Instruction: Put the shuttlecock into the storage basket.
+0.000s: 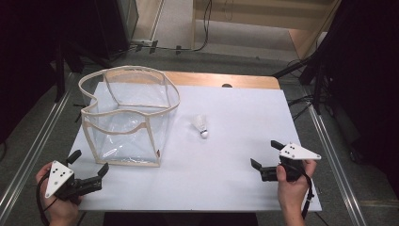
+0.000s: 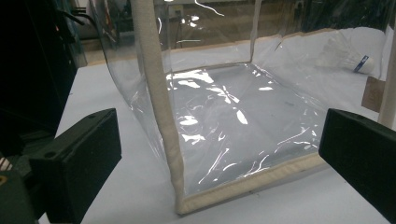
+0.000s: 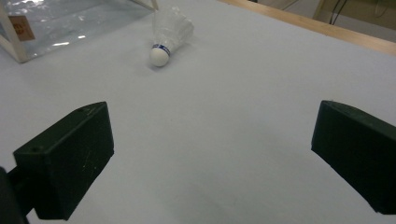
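A white shuttlecock (image 1: 201,125) lies on its side on the white table, cork toward me; it also appears as the shuttlecock (image 3: 168,36) ahead of my right jaws and, seen through the bag, as the shuttlecock (image 2: 350,51). A clear plastic bag with cream trim (image 1: 127,115) stands open-topped at the table's left; its near corner seam (image 2: 159,107) rises just ahead of my left jaws. My left gripper (image 1: 89,168) is open near the front left edge, beside the bag. My right gripper (image 1: 267,154) is open at the front right, empty, well short of the shuttlecock.
The white table (image 1: 235,183) has a wooden strip (image 1: 226,80) along its far edge. Metal rails (image 1: 336,155) run along both sides on the floor, with dark stands and cables beyond. A brown tag (image 3: 21,28) hangs on the bag's near corner.
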Available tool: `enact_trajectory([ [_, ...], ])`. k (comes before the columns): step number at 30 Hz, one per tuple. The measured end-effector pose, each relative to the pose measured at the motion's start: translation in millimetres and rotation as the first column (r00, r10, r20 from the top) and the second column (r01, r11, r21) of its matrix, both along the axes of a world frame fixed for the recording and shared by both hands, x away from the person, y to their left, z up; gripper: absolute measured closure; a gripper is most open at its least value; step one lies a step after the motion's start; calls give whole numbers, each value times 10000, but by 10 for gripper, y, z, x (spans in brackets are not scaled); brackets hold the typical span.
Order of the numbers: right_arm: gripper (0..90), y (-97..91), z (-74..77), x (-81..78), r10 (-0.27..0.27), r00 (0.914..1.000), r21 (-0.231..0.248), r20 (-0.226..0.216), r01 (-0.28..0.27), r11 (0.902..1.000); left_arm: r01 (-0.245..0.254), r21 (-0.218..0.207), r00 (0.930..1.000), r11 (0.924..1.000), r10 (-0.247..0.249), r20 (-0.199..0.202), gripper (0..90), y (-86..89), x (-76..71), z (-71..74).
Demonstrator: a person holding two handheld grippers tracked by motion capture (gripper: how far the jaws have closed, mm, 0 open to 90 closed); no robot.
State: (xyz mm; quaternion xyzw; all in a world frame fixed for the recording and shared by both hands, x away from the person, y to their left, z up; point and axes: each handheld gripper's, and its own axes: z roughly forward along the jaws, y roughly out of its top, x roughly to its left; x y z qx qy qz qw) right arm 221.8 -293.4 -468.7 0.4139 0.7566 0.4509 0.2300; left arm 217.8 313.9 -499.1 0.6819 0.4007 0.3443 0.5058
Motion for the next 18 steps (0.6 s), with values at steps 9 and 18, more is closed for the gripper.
enact_trajectory([
  [9, 0, 98, 90, 116, 209, 9996, -69, -205, -210, 9998, 21, -16, 10000, 10000, -21, 1, 0, 3, -1, 1],
  [18, 0, 191, 170, 237, 506, 9976, -110, -463, -512, 9986, 5, -169, 10000, 9999, -5, -29, 0, 7, -1, 2],
])
